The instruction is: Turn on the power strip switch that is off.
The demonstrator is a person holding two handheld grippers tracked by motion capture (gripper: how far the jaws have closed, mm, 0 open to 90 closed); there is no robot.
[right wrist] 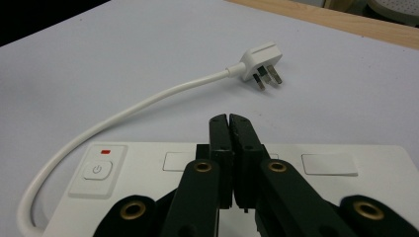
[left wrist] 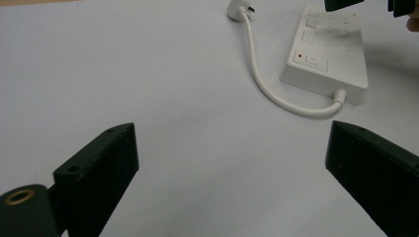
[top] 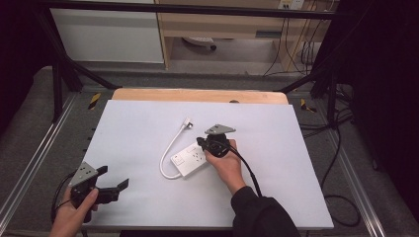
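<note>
- Two tools: I am keeping the left tool spread wide at lower left, the right tool clenched empty over the power strip.
- I am judging the strip rigid, light, smooth; its cord is bending softly, so gripping across the body's short sides suits best.

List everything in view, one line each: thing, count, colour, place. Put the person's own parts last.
power strip: 1, white, middle of the sheet, under the right gripper
power button: 1, white with a red light above it, at the strip's cable end
cable: 1, white, curving from the strip's end to the plug
plug: 1, white, three pins, on the sheet beyond the strip
sheet: 1, white, covering the table
table: 1, wooden, edge showing at the far side
left gripper: 1, black, near left corner, jaws wide apart
right gripper: 1, black, jaws closed, over the strip
hands: 2, one on each gripper
</note>
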